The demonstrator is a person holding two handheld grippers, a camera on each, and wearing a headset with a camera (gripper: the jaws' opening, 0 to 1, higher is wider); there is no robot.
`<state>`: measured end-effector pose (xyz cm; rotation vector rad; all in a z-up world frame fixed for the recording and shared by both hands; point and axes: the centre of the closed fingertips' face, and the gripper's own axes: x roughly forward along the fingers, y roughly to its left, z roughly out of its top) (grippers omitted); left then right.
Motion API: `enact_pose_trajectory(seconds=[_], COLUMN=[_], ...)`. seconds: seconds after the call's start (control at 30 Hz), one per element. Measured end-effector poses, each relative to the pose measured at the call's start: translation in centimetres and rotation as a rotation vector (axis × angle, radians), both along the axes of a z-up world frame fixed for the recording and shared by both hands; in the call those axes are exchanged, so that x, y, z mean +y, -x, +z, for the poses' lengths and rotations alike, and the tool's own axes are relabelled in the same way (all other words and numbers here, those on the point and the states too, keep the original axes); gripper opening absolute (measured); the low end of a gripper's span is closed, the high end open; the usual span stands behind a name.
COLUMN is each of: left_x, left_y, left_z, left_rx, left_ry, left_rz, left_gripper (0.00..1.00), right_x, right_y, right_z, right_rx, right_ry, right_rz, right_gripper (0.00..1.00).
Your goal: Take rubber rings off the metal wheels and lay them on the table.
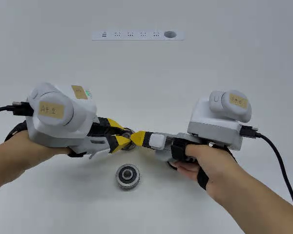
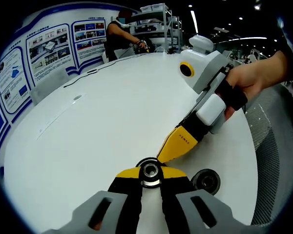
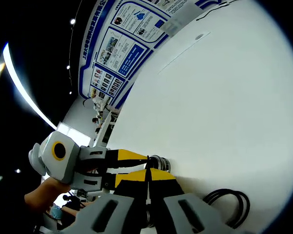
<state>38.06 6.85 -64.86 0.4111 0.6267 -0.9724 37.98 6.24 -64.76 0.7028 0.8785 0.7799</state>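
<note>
My left gripper [image 1: 125, 137] is shut on a small metal wheel [image 2: 150, 171], held above the table between its yellow tips. My right gripper [image 1: 137, 138] comes in from the right. Its yellow jaws are shut at the wheel's rim, on the black rubber ring [image 2: 151, 161] around it. In the right gripper view the closed jaws [image 3: 147, 172] meet the left gripper's tips [image 3: 145, 162] at the wheel [image 3: 158, 163]. A second wheel with its black ring [image 1: 127, 176] lies flat on the table below both grippers, also visible in the left gripper view [image 2: 206, 181].
Two loose black rubber rings [image 3: 228, 201] lie on the white table [image 1: 146, 87] near my right hand. A white power strip [image 1: 137, 35] sits at the far edge. Black cables trail from both grippers. Shelves and a person [image 2: 121, 34] stand beyond the table.
</note>
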Motion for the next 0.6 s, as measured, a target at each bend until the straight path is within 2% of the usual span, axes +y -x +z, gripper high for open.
enact_pose_trajectory(seconds=[0.2, 0.3, 0.6], left_x=[0.2, 0.4, 0.7], left_y=[0.2, 0.3, 0.8], left_z=[0.4, 0.8, 2.6], left_rx=[0.006, -0.002, -0.031], left_ry=[0.015, 0.019, 0.076], left_rz=[0.009, 0.017, 0.064], left_gripper=[0.22, 0.23, 0.30], right_x=[-0.1, 0.0, -0.2], right_y=[-0.1, 0.0, 0.1], right_z=[0.1, 0.3, 1.3], right_rx=[0.007, 0.013, 0.024], right_ry=[-0.009, -0.022, -0.073], right_rz=[-0.017, -0.020, -0.035], right_gripper=[0.02, 0.02, 0.02])
